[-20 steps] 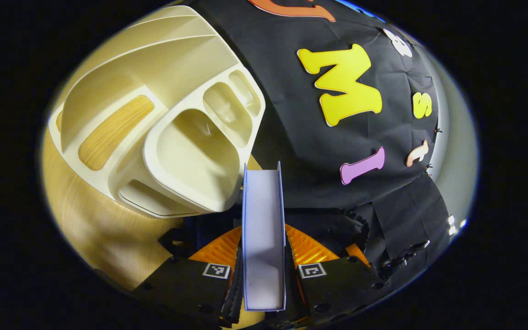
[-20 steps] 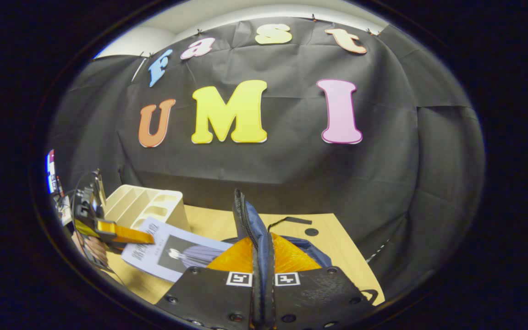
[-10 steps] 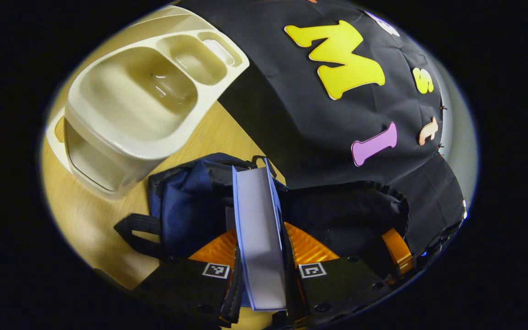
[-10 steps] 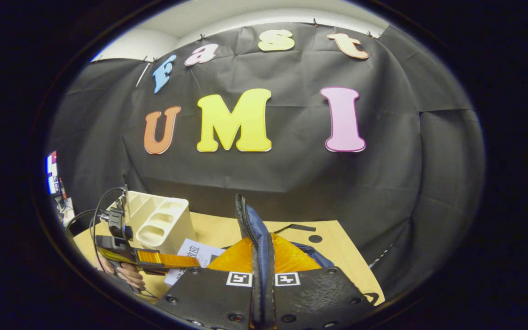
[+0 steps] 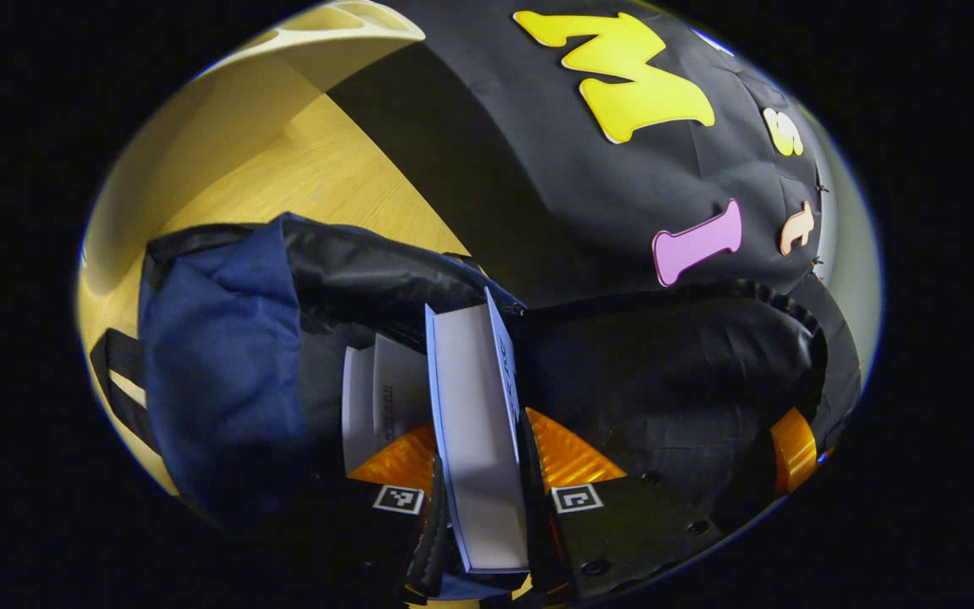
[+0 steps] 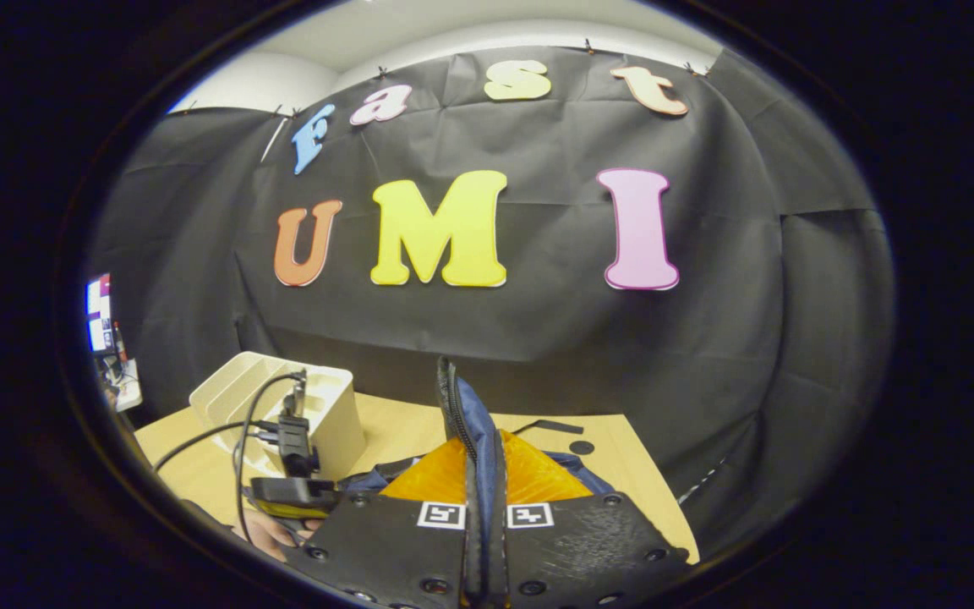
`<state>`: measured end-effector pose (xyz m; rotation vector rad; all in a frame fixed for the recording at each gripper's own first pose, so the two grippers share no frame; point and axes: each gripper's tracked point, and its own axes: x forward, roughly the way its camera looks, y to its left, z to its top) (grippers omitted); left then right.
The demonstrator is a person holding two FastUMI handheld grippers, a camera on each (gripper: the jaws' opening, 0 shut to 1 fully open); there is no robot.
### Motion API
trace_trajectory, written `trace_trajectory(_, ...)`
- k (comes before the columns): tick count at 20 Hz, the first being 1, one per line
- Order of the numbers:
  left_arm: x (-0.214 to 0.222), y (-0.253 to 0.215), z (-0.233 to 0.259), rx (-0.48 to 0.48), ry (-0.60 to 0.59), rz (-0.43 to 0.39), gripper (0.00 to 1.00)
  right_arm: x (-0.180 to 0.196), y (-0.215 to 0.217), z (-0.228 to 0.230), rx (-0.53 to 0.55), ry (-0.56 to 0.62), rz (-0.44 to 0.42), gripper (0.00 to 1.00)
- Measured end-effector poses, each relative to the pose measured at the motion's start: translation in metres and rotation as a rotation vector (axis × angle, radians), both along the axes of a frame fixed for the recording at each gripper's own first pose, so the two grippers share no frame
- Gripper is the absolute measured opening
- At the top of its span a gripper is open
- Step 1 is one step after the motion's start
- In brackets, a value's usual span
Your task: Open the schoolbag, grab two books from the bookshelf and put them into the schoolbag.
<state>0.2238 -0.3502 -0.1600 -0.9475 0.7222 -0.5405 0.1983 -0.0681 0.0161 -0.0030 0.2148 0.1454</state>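
Observation:
In the left gripper view my left gripper (image 5: 480,436) is shut on a thin pale-covered book (image 5: 474,406), held edge-up. The book's far end reaches into the mouth of the navy schoolbag (image 5: 216,355), which gapes open with black lining. Another book (image 5: 381,397) with white pages lies inside the bag just left of it. In the right gripper view my right gripper (image 6: 484,461) is shut on the schoolbag's zipper edge (image 6: 456,406), holding it up. The left gripper (image 6: 288,495), with its cable and a hand, sits low at the left beside the bag.
The cream plastic bookshelf (image 6: 284,402) stands on the wooden table (image 6: 622,474) to the left of the bag, and its rim (image 5: 326,34) shows at the top of the left gripper view. The black cloth wall hangs close behind the table.
My left gripper carried the book from beside the bookshelf over to the schoolbag and down into its open mouth. The right gripper stayed put, still holding up the zipper edge.

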Motion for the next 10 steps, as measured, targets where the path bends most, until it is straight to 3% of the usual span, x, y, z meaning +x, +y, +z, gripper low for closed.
trace_trajectory(4,0.005,-0.004,-0.008,0.004,-0.019,0.017,0.41,0.001,-0.003,-0.007,0.009,0.007,-0.004,0.05)
trace_trajectory(7,0.002,0.0,-0.022,0.013,0.029,0.007,0.44,0.001,-0.006,-0.014,0.009,0.022,-0.01,0.02)
trace_trajectory(10,0.002,0.002,-0.024,0.125,0.006,-0.001,0.58,0.0,-0.01,-0.023,0.015,0.042,-0.025,0.03)
